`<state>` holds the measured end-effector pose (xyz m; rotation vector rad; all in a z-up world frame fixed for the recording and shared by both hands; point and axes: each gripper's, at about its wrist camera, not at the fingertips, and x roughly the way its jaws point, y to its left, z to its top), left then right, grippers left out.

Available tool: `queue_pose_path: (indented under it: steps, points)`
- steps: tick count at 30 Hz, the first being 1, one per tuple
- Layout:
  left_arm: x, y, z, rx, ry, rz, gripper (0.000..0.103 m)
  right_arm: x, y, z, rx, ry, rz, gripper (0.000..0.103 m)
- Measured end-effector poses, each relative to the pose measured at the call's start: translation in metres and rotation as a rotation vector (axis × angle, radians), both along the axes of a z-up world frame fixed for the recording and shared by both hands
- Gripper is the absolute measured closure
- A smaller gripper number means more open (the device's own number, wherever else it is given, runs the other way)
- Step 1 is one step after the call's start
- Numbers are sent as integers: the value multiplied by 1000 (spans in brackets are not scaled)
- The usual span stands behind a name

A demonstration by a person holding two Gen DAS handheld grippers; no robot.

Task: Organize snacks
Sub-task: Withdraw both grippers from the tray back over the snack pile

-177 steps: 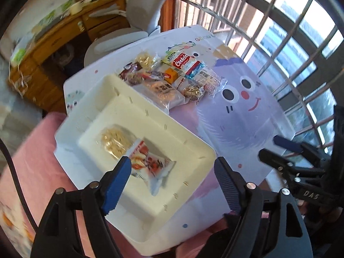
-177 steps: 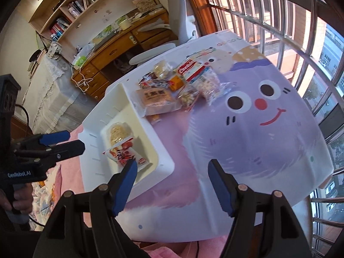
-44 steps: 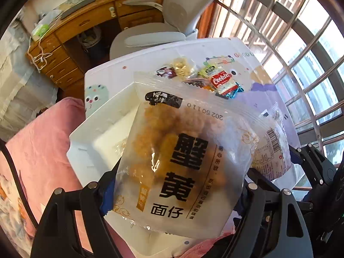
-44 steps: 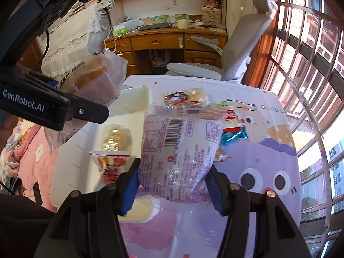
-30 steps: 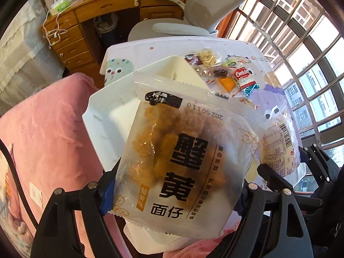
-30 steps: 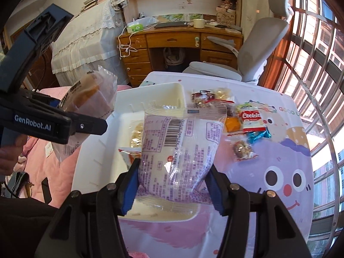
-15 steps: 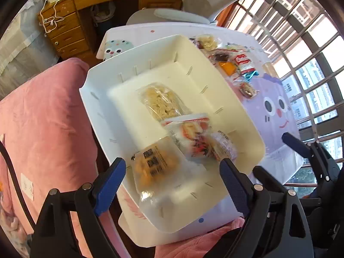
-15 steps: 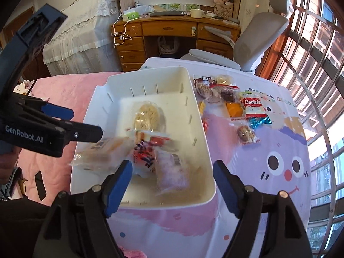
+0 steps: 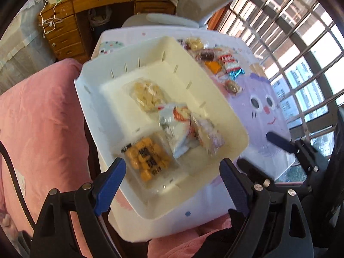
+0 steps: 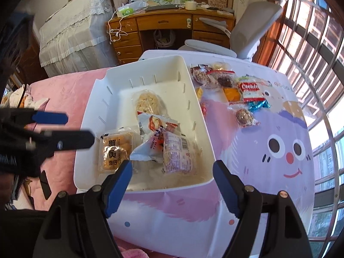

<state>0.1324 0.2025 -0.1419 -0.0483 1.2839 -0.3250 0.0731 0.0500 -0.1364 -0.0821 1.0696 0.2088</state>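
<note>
White bin (image 10: 200, 111) holds four snack packets (image 10: 116, 150).

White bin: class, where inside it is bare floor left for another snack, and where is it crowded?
The white bin is bare at its far end, between the slotted back wall and the noodle pack. The near half is crowded: orange cracker bag, torn chip bag and purple-print bag overlap.
</note>
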Motion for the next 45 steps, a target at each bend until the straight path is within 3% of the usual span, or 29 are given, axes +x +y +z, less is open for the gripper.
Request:
queue_pose_path:
  steps: [11,22,35,45]
  points:
    - [-14,-51,-11,-17,25,-12,15,5,-63,-9,53,48,-98,25]
    - [-7,-132,4,-59,-33,97,15,23,-160,0,73,52,-81,25]
    - [1,-220,-4,-56,-62,253,15,68,-253,-7,121,146,-17,25]
    - [33,-254,-15,-8,-128,308,15,124,-280,-14,188,181,-44,25]
